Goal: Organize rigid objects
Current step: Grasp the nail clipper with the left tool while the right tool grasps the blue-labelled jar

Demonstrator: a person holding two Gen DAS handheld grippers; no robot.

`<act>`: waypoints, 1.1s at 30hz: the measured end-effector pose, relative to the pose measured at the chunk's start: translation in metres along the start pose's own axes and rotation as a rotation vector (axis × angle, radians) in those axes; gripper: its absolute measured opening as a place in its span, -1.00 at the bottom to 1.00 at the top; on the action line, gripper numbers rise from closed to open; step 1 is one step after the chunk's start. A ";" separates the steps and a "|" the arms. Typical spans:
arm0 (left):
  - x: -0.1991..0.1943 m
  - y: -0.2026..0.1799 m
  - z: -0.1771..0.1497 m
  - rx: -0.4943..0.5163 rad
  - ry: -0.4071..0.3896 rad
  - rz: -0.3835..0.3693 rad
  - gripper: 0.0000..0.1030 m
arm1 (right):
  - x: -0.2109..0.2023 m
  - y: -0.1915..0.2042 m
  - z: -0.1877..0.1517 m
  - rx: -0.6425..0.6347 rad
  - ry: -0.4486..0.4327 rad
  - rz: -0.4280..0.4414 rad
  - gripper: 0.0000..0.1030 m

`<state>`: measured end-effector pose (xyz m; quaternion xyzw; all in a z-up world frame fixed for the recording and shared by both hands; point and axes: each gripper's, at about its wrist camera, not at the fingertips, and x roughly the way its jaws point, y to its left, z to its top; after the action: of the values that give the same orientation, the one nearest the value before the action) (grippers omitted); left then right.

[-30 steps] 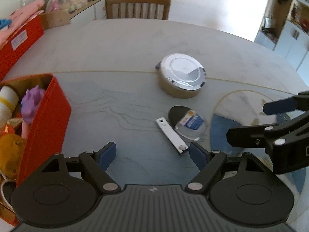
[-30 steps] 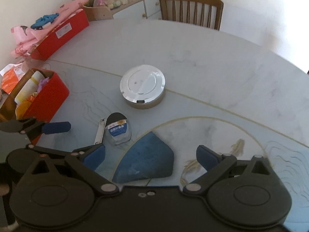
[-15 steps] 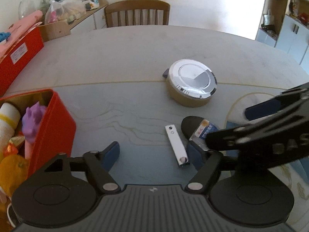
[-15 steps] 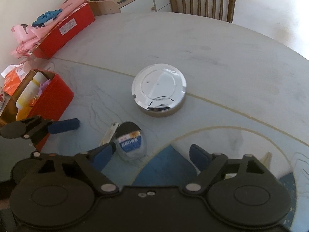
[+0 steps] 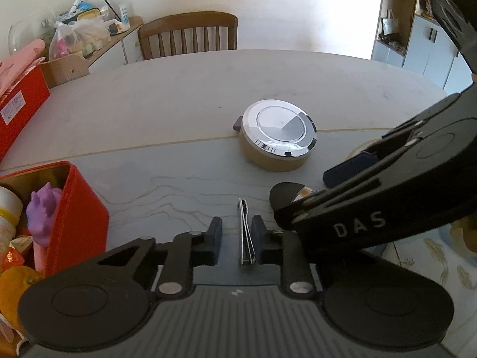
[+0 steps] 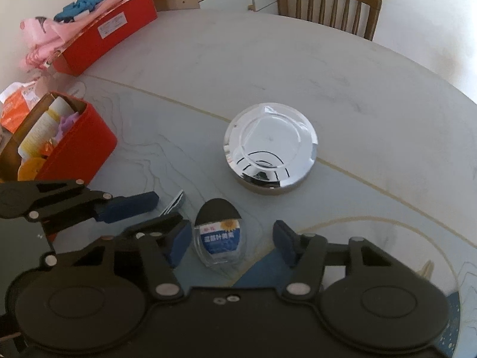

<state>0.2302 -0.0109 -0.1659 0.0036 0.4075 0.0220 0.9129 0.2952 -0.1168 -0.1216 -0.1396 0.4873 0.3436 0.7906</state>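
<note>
A metal nail clipper [image 5: 245, 235] lies on the table between the fingers of my left gripper [image 5: 236, 232]. The jaws have narrowed around it, with the right pad against it and a gap at the left pad. It shows partly in the right wrist view [image 6: 173, 203]. My right gripper [image 6: 232, 240] is open around a clear bottle with a black cap and blue label [image 6: 220, 235] lying on its side. A round tin with a chrome lid [image 6: 269, 146] stands behind it.
An open red box [image 5: 74, 208] with toys and a tube stands at the left. A longer red box [image 6: 107, 34] with pink cloth lies at the far left. A wooden chair [image 5: 190, 34] stands behind the table.
My left gripper moved forward over the nail clipper and narrowed its jaws around it. My right gripper moved forward and now straddles the bottle.
</note>
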 end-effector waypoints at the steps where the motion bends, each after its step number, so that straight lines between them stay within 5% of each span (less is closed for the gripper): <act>1: -0.001 0.001 -0.001 0.003 -0.001 0.001 -0.66 | 0.001 0.003 0.000 -0.009 -0.002 0.000 0.03; 4: -0.003 0.000 -0.004 0.017 -0.005 0.005 -0.76 | 0.001 0.007 -0.001 -0.026 -0.010 -0.002 -0.24; 33: -0.046 0.029 -0.009 -0.159 0.038 -0.069 -0.91 | -0.072 -0.001 -0.054 0.131 -0.082 0.059 -0.26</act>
<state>0.1922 0.0165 -0.1373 -0.0831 0.4216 0.0230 0.9027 0.2389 -0.1771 -0.0861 -0.0590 0.4797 0.3394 0.8070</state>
